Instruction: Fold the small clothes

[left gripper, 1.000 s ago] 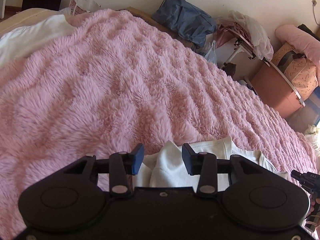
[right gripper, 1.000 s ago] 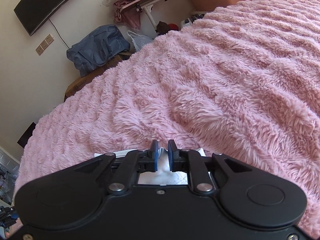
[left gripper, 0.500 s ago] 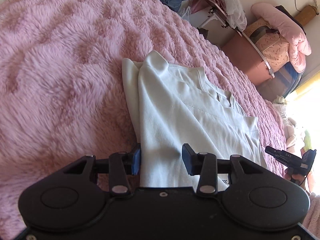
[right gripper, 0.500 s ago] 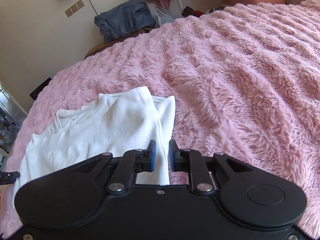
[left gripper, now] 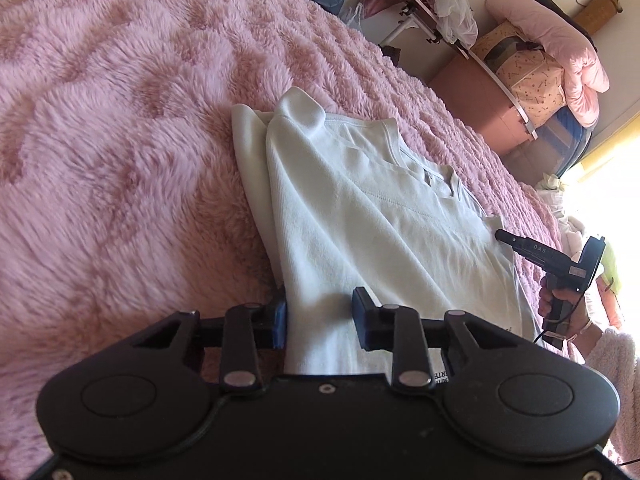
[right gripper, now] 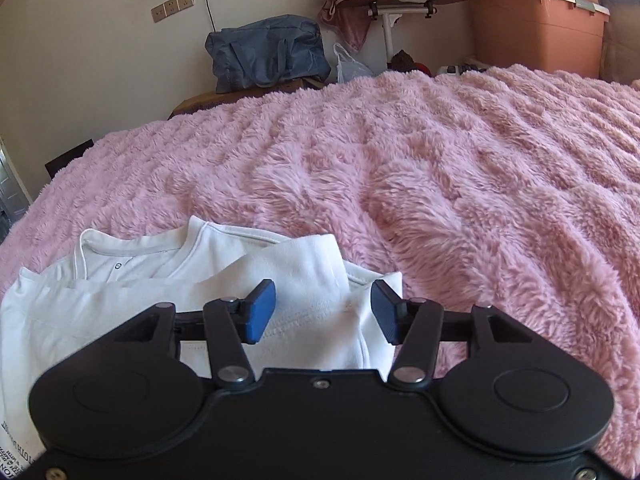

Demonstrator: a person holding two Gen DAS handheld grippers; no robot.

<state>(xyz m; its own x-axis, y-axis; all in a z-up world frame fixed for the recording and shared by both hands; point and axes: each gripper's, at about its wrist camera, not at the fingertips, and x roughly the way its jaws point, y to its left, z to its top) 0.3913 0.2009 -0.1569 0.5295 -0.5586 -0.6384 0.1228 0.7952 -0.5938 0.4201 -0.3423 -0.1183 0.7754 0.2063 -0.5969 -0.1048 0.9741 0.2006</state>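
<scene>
Half a second ago the right gripper (right gripper: 323, 317) had its jaws pinched nearly together on the white shirt (left gripper: 384, 216); now they stand wide apart and the cloth has dropped free beneath them. Its camera has also tipped up toward the far wall.

That shirt lies flat on the pink fleece blanket (right gripper: 460, 184), one side panel already doubled over, the neckline at about 11 o'clock in the right wrist view and the folded sleeve at about 12 o'clock in the left wrist view.

My guess at the risks: the plush pile grips cotton, so dragging a layer could bunch the fold underneath. Released fabric may also spring back and leave the edges uneven. Should either tool close while low, it could catch blanket tufts along with the garment.

As for the tongs, the left gripper (left gripper: 320, 317) is parted moderately, straddling the folded edge at the bottom of its view. One blue pad (left gripper: 279, 322) seems to touch the cloth; the other stands clear, so nothing is clamped. On the right, both pads hover apart above the shirt, holding nothing; contact with the fabric cannot be judged.
</scene>
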